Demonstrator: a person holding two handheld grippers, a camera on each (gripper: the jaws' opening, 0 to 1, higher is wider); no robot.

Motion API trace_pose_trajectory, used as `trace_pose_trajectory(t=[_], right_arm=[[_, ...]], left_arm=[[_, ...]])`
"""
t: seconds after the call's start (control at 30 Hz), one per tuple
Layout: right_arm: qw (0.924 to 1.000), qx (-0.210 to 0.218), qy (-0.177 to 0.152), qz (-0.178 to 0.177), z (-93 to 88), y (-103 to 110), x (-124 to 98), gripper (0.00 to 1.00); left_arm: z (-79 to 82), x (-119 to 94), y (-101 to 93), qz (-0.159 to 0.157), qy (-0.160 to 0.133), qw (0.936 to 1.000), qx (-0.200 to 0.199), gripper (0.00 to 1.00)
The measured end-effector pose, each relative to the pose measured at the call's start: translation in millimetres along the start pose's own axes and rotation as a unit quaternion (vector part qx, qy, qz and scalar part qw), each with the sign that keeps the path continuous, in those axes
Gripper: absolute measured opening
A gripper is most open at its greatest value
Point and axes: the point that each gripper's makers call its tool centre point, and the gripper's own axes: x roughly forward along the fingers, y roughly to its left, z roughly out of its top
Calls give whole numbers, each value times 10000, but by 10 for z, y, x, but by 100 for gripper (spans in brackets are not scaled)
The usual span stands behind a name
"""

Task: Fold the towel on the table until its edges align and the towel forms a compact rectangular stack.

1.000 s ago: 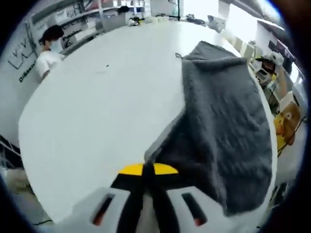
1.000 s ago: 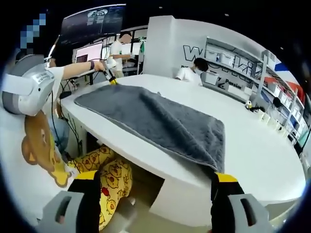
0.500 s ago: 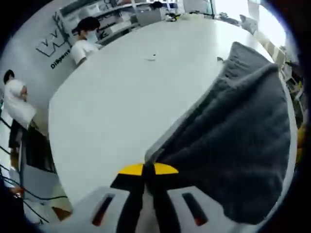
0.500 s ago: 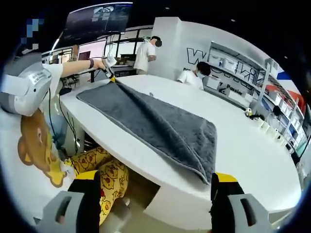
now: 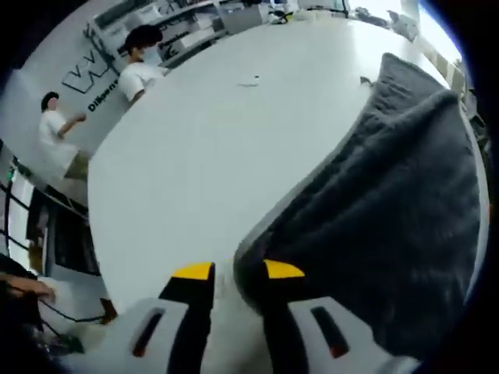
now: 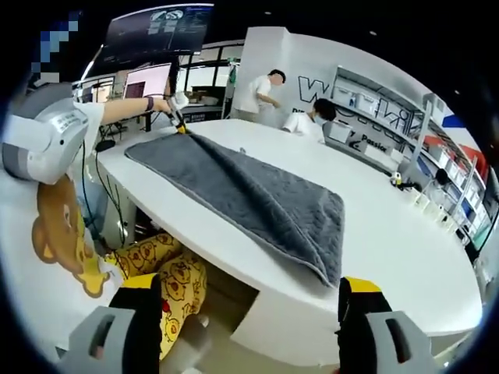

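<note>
While left gripper (image 5: 234, 273) fingers slightly parted at grey towel (image 5: 390, 202) corner, right gripper (image 6: 249, 300) fingers wide, empty.

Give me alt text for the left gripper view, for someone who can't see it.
Yellow-tipped left tongs, slightly parted, sit at a corner of a dark grey fleecy towel spread along the right of a large white table. Two people in white shirts stand beyond the table's far edge.

A dark grey towel of thick, fuzzy terry cloth (image 6: 257, 199) is seen, its pile matt and nubbly, edged by a smoother, flatter hem (image 5: 269, 226). The broad white bench (image 5: 203, 148) is shown as smooth, hard and faintly glossy. The jaws are tipped in matt yellow and black plastic, mounted on smooth grey plastic bodies.
</note>
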Motion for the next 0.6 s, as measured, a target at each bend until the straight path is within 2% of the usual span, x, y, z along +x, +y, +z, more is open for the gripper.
trace_pose_trajectory(t=[0.07, 0.13, 0.2, 0.23, 0.33, 0.43, 0.47, 0.53, 0.6], right_arm=[[10000, -36, -37, 39, 23, 12, 7, 98], [9999, -75, -66, 67, 46, 20, 17, 98], [9998, -107, -93, 104, 73, 41, 38, 98], [9998, -127, -112, 121, 87, 48, 45, 98], [9996, -179, -156, 175, 126, 71, 66, 98], [9994, -216, -176, 224, 151, 94, 89, 98], [9992, -252, -181, 252, 161, 108, 104, 98], [9990, -271, -191, 285, 176, 117, 123, 98], [9989, -280, -227, 312, 204, 127, 146, 98]], left_arm=[[76, -161, 6, 119, -326, 9994, 87, 28], [117, -307, -27, 203, -561, 9981, 177, 32], [137, -531, -120, 215, -860, 9957, 275, 46], [102, -630, -166, 231, -890, 9954, 265, 51], [13, -870, -360, 85, -1042, 9939, 348, 60], [-114, -1098, -690, -177, -1168, 9920, 450, 70], [-158, -1188, -870, -332, -1255, 9899, 567, 73], [-249, -1321, -1083, -452, -1308, 9890, 520, 78], [-284, -1470, -1314, -618, -1539, 9850, 471, 81]])
